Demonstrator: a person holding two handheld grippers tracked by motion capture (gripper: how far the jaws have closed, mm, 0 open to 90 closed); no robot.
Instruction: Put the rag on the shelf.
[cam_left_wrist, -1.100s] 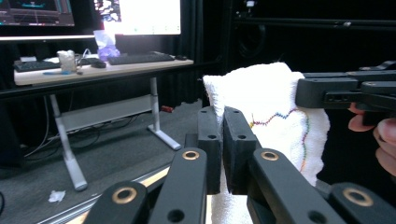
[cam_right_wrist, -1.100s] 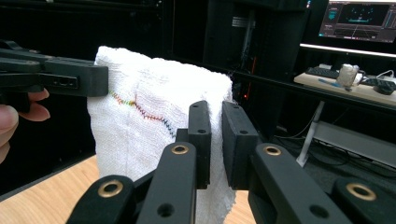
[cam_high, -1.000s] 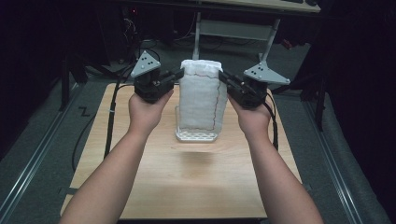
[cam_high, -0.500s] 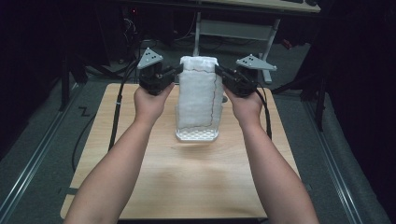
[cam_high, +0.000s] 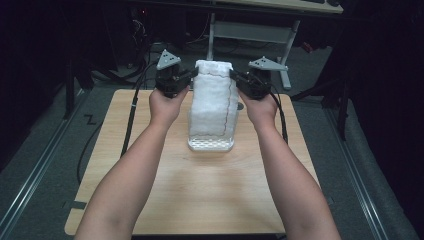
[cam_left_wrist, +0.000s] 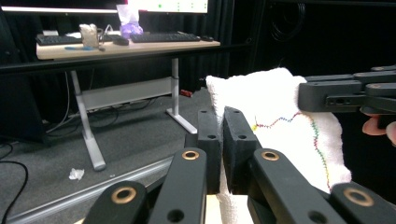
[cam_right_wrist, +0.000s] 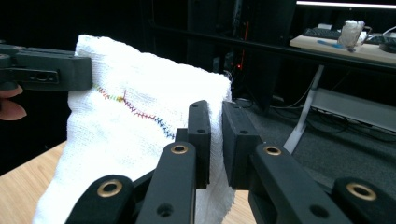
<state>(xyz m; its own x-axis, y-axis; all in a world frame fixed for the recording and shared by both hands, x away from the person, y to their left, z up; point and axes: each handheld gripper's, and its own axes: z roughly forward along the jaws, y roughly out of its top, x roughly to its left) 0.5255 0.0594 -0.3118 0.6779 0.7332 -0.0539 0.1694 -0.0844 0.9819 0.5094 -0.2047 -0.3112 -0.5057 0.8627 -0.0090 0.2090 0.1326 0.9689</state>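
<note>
Compared with the frame a second ago, both hands sit farther from the person and higher in the high view, and the white towel (cam_high: 214, 100) is drawn taller; less of it bunches at the bottom. The left gripper (cam_high: 190, 75) pinches the towel's upper left corner, jaws closed on the cloth; in the left gripper view (cam_left_wrist: 220, 140) the fabric edge runs between the two nearly touching pads. The right gripper (cam_high: 234, 76) pinches the upper right corner, likewise clamped; in the right gripper view (cam_right_wrist: 215, 135) the cloth is caught between its jaws. Towel: white, coarse woven texture, with a multicoloured zigzag stitch line (cam_right_wrist: 140, 112) crossing near the top and running down one side. It hangs as a tall panel between the two grippers, above the middle of the wooden table (cam_high: 210, 200). Its lower end drops into a clear plastic basket (cam_high: 210, 144) with a perforated base, standing on the table just beyond centre. Whether anything else lies in the basket cannot be told.
</note>
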